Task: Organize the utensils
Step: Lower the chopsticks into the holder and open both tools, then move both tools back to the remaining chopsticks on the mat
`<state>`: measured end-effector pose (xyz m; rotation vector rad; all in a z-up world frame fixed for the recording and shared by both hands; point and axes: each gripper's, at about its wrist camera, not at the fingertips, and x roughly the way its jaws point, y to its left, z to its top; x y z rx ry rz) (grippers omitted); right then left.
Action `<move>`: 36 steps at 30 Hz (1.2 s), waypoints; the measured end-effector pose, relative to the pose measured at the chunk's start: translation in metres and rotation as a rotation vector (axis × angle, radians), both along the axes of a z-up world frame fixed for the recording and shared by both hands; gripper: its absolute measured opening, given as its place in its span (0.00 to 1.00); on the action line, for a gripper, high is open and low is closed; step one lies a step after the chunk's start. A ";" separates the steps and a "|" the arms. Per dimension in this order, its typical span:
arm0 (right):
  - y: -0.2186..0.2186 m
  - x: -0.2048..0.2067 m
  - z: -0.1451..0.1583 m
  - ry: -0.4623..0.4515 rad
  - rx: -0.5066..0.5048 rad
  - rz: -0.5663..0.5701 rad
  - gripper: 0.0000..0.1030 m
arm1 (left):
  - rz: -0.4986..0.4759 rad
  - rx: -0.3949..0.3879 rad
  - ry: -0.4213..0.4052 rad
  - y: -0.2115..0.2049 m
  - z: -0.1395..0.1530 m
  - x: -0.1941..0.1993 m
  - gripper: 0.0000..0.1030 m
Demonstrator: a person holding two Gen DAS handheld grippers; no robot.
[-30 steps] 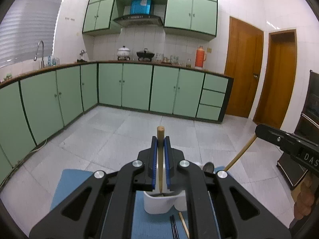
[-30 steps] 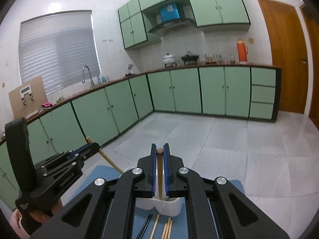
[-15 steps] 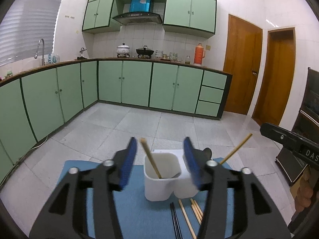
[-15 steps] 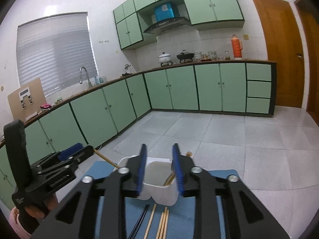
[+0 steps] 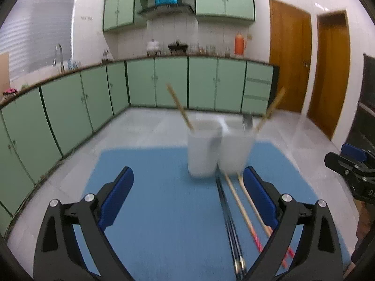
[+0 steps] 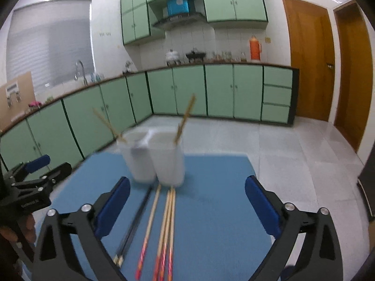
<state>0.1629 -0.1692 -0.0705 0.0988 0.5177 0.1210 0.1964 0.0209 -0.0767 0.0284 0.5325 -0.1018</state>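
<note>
A blue mat [image 5: 164, 199] covers the bench across the lower middle of both views, with pale floor tiles and a run of green cabinets [image 6: 218, 91] behind it in the upper half. On the mat's far part, centre frame, stands a white two-compartment holder [image 5: 218, 149], blurred in both views. One wooden chopstick [image 5: 179, 106] leans to the upper left out of its left compartment, and a second chopstick [image 5: 270, 111] leans to the upper right out of its right compartment, beside what looks like a spoon, too blurred to be sure.

Loose chopsticks lie on the mat in front of the holder, running toward the bottom edge: a dark pair [image 6: 134, 222] to the left and several wooden ones with red ends [image 6: 164, 229] to the right.

The left gripper [image 5: 187, 199] hangs low at the bottom of its frame, level, its blue fingers [image 5: 117, 194] spread wide and holding nothing. The right gripper [image 6: 187, 208] is posed the same way, fingers [image 6: 262, 208] wide apart and empty, straddling the loose sticks without touching them.
</note>
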 end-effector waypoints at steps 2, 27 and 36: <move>-0.001 -0.009 -0.016 0.043 0.013 0.004 0.94 | -0.012 0.010 0.041 0.000 -0.014 -0.010 0.89; 0.020 -0.068 -0.130 0.357 0.015 0.095 0.26 | -0.011 -0.021 0.299 0.014 -0.098 -0.056 0.79; 0.027 -0.064 -0.130 0.344 -0.017 0.105 0.17 | -0.015 -0.031 0.315 0.008 -0.105 -0.055 0.79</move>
